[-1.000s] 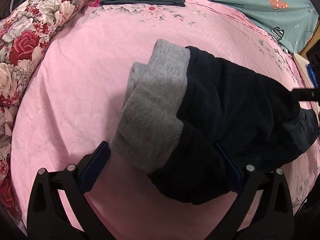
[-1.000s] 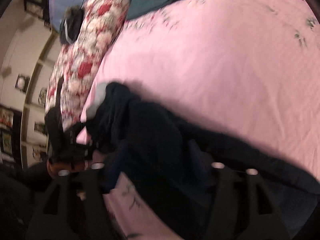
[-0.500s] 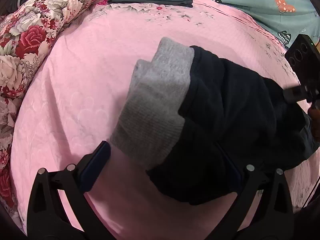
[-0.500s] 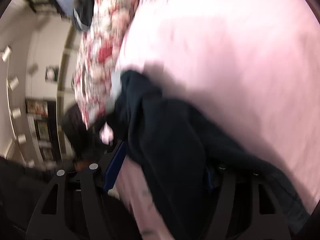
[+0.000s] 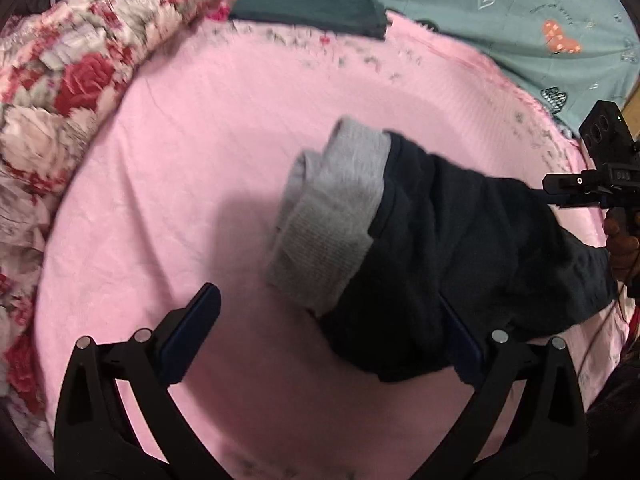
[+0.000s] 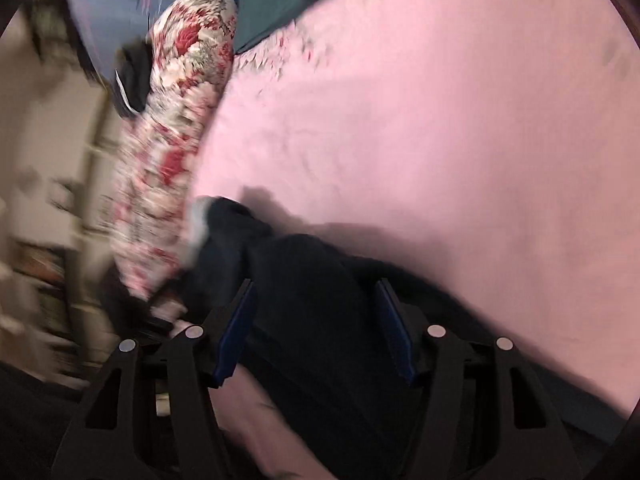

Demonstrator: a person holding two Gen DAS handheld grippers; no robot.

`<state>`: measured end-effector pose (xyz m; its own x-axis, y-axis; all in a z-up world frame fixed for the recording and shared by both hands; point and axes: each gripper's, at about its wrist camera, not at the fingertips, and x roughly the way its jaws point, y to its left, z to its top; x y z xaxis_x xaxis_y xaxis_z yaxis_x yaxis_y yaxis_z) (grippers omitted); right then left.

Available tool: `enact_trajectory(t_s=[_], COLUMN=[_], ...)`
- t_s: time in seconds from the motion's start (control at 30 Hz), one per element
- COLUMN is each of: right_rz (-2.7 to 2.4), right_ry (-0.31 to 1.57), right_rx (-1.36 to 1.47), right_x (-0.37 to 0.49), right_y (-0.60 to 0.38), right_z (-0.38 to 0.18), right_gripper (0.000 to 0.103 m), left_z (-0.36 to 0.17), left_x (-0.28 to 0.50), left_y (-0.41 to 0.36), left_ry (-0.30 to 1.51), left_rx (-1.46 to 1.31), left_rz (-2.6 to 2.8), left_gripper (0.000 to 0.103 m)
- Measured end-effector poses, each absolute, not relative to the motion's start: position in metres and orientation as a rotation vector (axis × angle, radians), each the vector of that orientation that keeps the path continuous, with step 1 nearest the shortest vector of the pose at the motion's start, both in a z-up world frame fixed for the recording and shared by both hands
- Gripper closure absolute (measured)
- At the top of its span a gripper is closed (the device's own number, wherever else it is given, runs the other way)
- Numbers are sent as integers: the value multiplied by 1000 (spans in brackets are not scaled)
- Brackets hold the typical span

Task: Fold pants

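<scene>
The left gripper (image 5: 330,332) stands with its jaws wide apart, the dark pants (image 5: 460,264) lying against its right finger and nothing clamped. The right gripper (image 6: 316,328) has its jaws closing, with a thick bunch of the pants' dark cloth between the blue pads (image 6: 394,334). The pants, grey cuffs (image 5: 332,216) stacked, lie on the pink bedspread (image 5: 208,152) toward its near edge. A floral quilt (image 5: 60,92) lines the bedspread's left edge; a folded green garment (image 5: 308,12) sits at its far edge.
</scene>
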<state>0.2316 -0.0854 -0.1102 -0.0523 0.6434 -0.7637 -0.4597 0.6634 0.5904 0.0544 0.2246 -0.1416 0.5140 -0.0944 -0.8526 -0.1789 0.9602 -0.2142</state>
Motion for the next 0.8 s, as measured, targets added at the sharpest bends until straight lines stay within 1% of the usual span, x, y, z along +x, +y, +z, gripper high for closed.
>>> enact_trajectory(t_s=[0.1, 0.17, 0.27, 0.4, 0.43, 0.5, 0.53, 0.6, 0.67, 0.8], right_rz=[951, 1029, 1133, 1224, 1220, 1145, 1124, 1131, 1070, 770], right_ry=[1231, 1160, 1128, 1200, 1240, 1368, 1371, 1326, 1254, 1170], right_rx=[213, 136, 79, 11, -35, -116, -116, 9, 132, 259], right_x=[205, 176, 147, 118, 111, 104, 101, 97, 100, 105], right_y=[-72, -27, 36, 116, 132, 143, 140, 115, 75, -37], right_z=[-73, -54, -53, -84, -98, -131, -133, -114, -92, -76], right_gripper=[40, 40, 40, 42, 45, 45, 46, 45, 36, 36], left_z=[-124, -116, -117, -114, -112, -107, -105, -101, -96, -89], left_x=[33, 17, 7, -10, -15, -22, -24, -23, -16, 14], left_y=[231, 242, 257, 279, 286, 297, 302, 305, 299, 261], left_ry=[1001, 963, 961, 935, 923, 904, 900, 895, 874, 842], left_rx=[-235, -252, -308, -340, -344, -351, -356, -351, -335, -316], left_rz=[50, 72, 94, 147, 163, 181, 183, 175, 145, 2], left_gripper=[2, 2, 2, 2, 2, 2, 2, 2, 2, 2])
